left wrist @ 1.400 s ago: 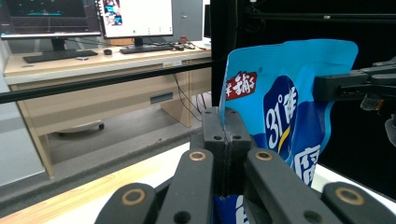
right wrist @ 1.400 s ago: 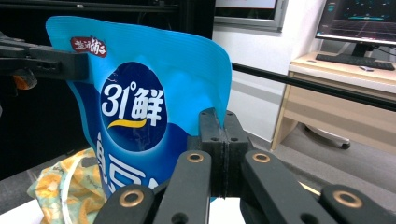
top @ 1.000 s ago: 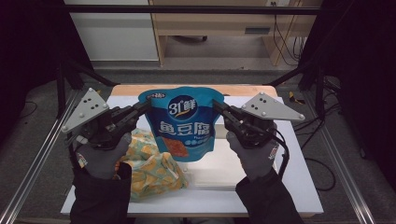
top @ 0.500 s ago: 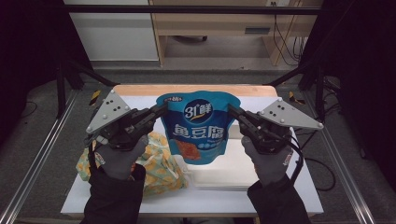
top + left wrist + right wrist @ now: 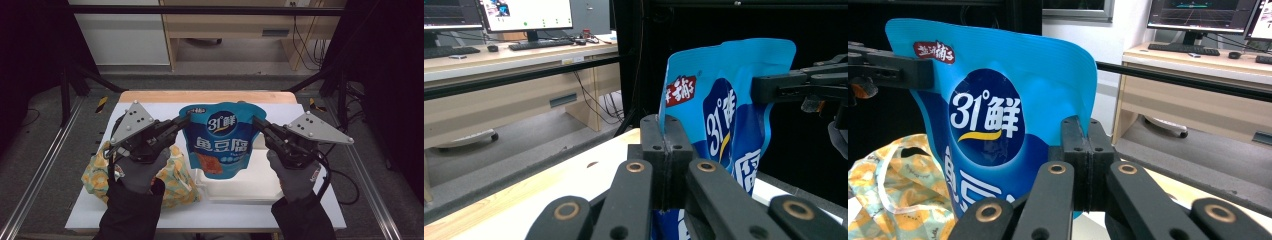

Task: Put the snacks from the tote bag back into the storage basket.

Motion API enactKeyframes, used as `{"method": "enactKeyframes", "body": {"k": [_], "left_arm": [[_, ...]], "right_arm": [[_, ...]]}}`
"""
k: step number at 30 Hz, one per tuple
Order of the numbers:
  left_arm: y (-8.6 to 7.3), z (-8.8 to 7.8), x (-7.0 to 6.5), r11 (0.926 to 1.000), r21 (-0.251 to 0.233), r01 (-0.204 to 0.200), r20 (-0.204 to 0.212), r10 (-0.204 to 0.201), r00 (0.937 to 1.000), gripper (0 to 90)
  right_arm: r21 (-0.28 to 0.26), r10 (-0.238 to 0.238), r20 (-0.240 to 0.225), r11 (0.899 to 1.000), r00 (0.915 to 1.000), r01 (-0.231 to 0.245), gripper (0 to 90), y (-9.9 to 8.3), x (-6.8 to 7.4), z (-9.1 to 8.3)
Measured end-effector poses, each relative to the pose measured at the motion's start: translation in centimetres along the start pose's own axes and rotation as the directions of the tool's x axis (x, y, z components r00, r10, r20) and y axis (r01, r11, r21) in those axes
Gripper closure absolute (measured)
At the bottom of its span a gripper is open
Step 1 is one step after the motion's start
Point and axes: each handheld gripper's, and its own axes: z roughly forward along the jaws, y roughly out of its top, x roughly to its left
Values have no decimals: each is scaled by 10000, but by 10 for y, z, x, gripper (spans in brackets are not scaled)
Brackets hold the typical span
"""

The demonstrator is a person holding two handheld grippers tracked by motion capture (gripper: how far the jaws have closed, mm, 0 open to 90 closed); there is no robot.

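A blue snack pouch (image 5: 220, 140) with white characters hangs upright above the table, held by its two upper edges. My left gripper (image 5: 185, 120) is shut on the pouch's left edge; in the left gripper view the jaws (image 5: 665, 135) pinch the blue film (image 5: 724, 100). My right gripper (image 5: 256, 122) is shut on the pouch's right edge, seen up close in the right gripper view (image 5: 1082, 135) with the pouch (image 5: 993, 105) spread to its left. A yellow and green patterned cloth bag (image 5: 175, 180) lies on the table under my left hand.
A white tray (image 5: 250, 185) lies on the white tabletop (image 5: 310, 210) below the pouch. A wooden strip (image 5: 200, 96) runs along the table's far edge. Dark metal frame rails (image 5: 45, 165) flank both sides. Desks with monitors (image 5: 1198, 12) stand beyond.
Both grippers carried the pouch to the right and slightly lower, over the white tray. The cloth bag now shows left of the pouch under my left hand.
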Motion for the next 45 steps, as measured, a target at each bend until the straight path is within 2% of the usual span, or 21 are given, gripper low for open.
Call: {"method": "enactKeyframes", "body": {"k": [21, 45], "left_arm": [[-17, 24, -11, 9992, 385, -42, 353, 28, 9994, 900], [-42, 34, -9, 9960, 896, 22, 473, -65, 9989, 900]], "right_arm": [[205, 377, 285, 9991, 9989, -383, 900, -27, -16, -10], [580, 597, 378, 9964, 9975, -618, 900, -56, -19, -5]]}}
